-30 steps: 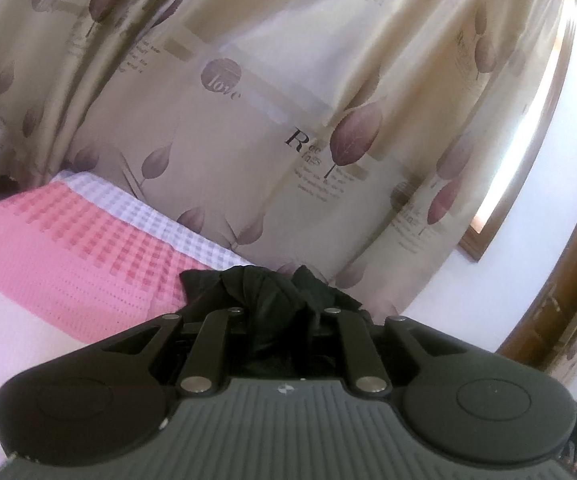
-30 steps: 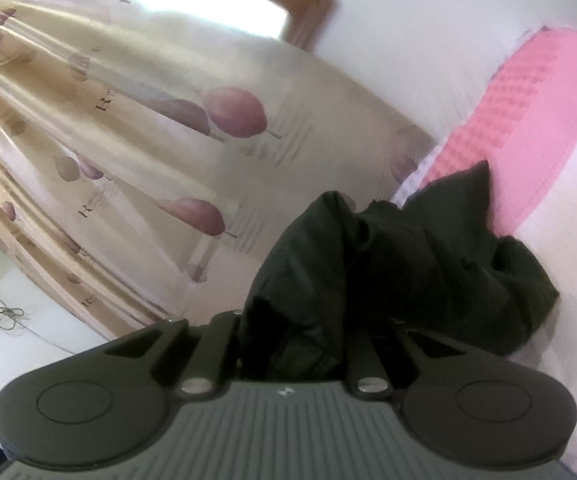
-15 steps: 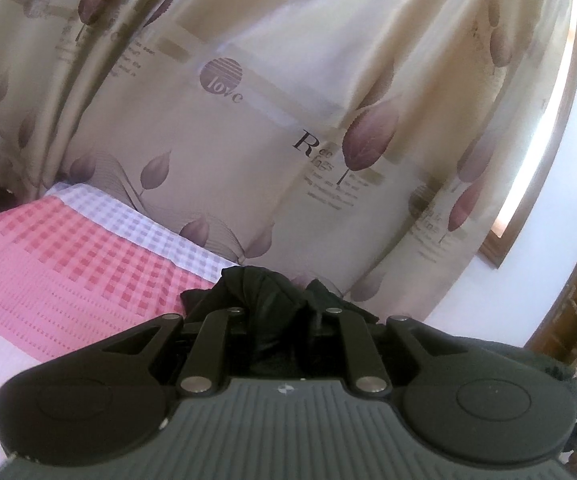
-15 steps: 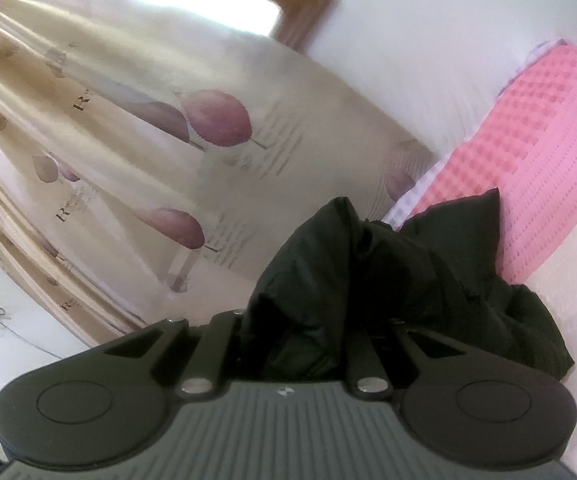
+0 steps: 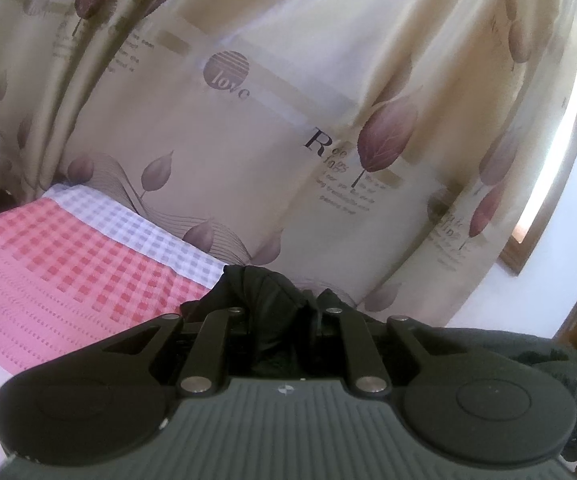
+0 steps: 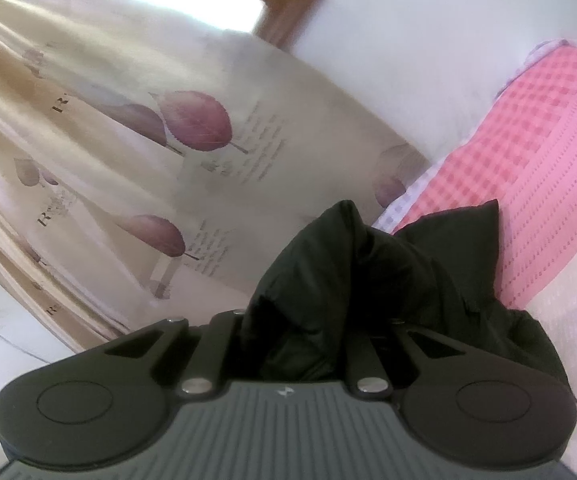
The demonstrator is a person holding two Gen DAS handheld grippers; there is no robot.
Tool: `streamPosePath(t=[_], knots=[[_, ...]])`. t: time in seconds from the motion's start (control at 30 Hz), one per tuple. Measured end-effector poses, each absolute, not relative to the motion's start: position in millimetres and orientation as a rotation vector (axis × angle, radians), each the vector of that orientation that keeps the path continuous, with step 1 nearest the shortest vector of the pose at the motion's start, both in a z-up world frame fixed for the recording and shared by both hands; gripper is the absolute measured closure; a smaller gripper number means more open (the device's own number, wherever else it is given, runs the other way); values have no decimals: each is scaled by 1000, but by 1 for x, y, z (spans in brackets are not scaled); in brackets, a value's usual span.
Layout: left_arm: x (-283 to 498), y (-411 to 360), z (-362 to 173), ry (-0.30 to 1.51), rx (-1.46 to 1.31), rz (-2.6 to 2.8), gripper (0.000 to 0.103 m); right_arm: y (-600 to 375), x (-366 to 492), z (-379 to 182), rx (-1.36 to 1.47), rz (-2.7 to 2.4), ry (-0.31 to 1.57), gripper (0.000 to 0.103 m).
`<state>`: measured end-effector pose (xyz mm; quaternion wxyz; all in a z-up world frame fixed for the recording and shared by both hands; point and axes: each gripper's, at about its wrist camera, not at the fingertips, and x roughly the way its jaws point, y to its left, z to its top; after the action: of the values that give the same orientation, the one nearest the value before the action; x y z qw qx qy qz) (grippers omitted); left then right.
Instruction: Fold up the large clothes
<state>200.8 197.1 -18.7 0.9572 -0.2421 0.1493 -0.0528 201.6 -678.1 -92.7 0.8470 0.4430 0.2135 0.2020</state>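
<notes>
Where both tongs (image 5: 278, 312) (image 6: 300, 316) clamp, black garment (image 6: 368, 272) bunches

I see beige leaf-print curtain (image 5: 248, 140) ahead of tool, pink checked bedspread (image 5: 56, 264) ahead-left, wood window frame (image 6: 288, 4) & white wall (image 6: 428, 60) up top

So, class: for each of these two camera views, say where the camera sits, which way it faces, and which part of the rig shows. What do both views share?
Left wrist view: sits on the left gripper, facing the beige leaf-printed curtain across the pink checked bedspread; its black linkage arms show, clamped on the black fabric garment.
Right wrist view: sits on the right gripper, tilted toward the wood-framed window and curtain; its linkage shows, gripping the garment.
Shared: garment, curtain, bedspread.
</notes>
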Motion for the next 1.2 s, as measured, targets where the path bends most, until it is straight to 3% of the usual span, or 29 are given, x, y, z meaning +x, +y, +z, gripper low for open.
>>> streamPosePath(t=[1.2], knots=[[281, 189, -40, 383, -409, -10, 78, -683, 273, -133, 948, 321, 534, 89]])
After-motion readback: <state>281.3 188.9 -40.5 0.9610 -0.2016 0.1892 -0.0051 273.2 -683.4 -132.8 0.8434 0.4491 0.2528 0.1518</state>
